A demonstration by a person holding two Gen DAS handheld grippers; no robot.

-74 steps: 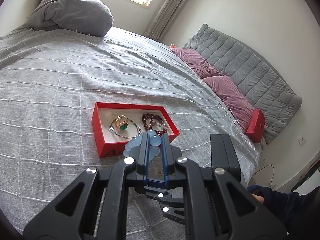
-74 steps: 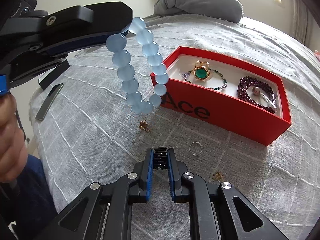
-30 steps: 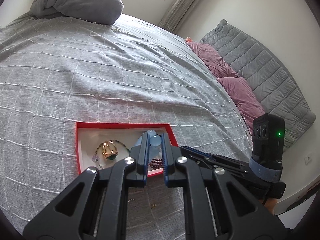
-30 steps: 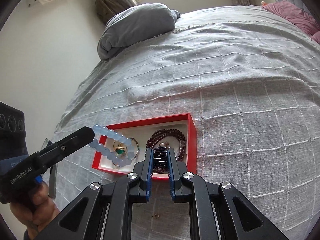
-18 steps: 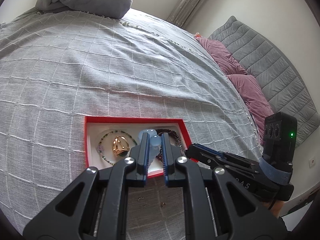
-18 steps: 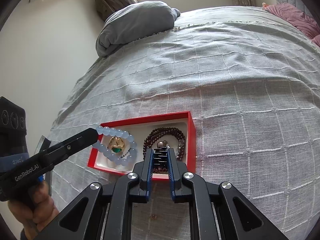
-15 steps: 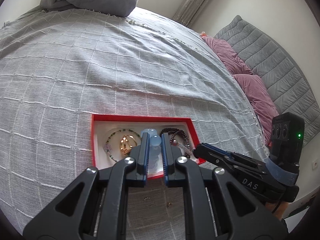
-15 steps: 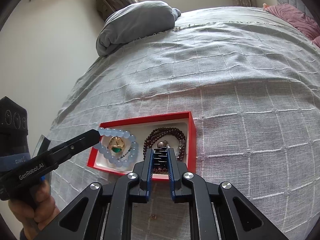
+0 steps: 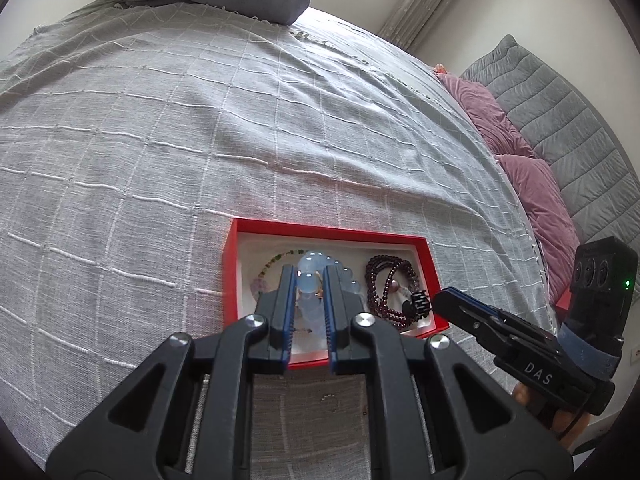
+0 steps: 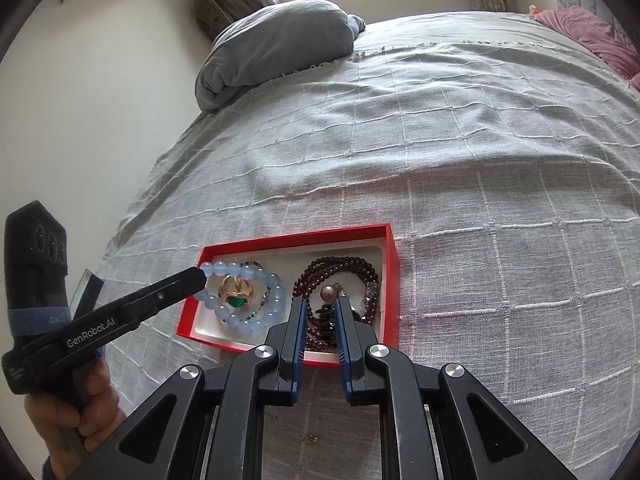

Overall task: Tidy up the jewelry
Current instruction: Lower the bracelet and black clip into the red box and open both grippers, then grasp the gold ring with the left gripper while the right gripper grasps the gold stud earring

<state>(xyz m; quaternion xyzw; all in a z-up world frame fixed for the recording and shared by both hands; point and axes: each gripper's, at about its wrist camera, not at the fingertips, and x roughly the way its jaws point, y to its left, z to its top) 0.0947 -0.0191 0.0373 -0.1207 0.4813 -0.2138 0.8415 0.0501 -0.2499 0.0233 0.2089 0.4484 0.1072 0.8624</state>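
**A:** So where's the blue bracelet [image 10: 256, 300] at right now?

**B:** Over the left half of the red box [image 10: 390, 280], draped around the gold ring [image 10: 236, 290] with the green stone. Most of the loop looks like it's lying on the box floor, but the left gripper [image 9: 307, 284] has its jaws clenched on a couple of beads at the box's left end.

**A:** And the other one?

**B:** The right gripper [image 10: 320, 312] is at the near edge of the box, right half, tips down over the dark red beads [image 10: 340, 276]. Its jaws are opening. There's a small black ribbed thing between them, and I can't tell if the pads actually press on it.

**A:** Box is on the bed?

**B:** Yep, on the grey checked bedspread [image 10: 480, 160], near the edge closest to the person. A grey pillow [image 10: 280, 40] sits far beyond the box, pink pillows [image 9: 532, 196] off to its right by the headboard. A few tiny bits of jewelry lie on the bedspread just in front of the box, too small to make out.
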